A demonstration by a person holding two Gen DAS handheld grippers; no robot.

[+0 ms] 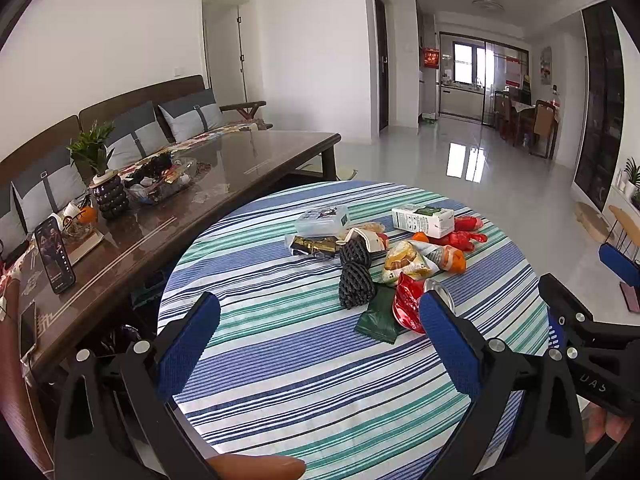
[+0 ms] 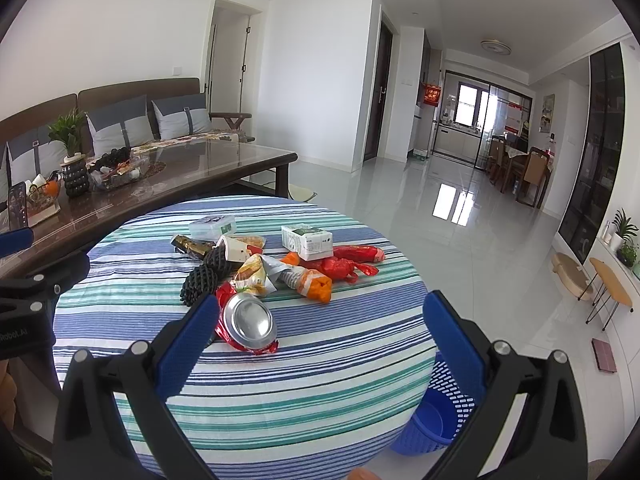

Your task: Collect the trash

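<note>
A pile of trash lies on a round striped table (image 1: 280, 360) (image 2: 320, 380): a crushed red can with a silver end (image 2: 248, 322) (image 1: 408, 304), black foam netting (image 1: 354, 272) (image 2: 204, 276), a white carton (image 1: 424, 220) (image 2: 308, 242), yellow and orange snack wrappers (image 1: 420, 258) (image 2: 280, 276), red plastic wrappers (image 2: 348, 262), a clear box (image 1: 322, 220) and a dark green packet (image 1: 378, 314). My left gripper (image 1: 320, 340) is open above the table's near side. My right gripper (image 2: 320, 340) is open, its left finger beside the can.
A blue plastic basket (image 2: 436, 412) stands on the floor under the table's right edge. A long brown coffee table (image 1: 200, 184) with a plant, a phone and a tray stands to the left, with a sofa behind it. Glossy floor stretches beyond.
</note>
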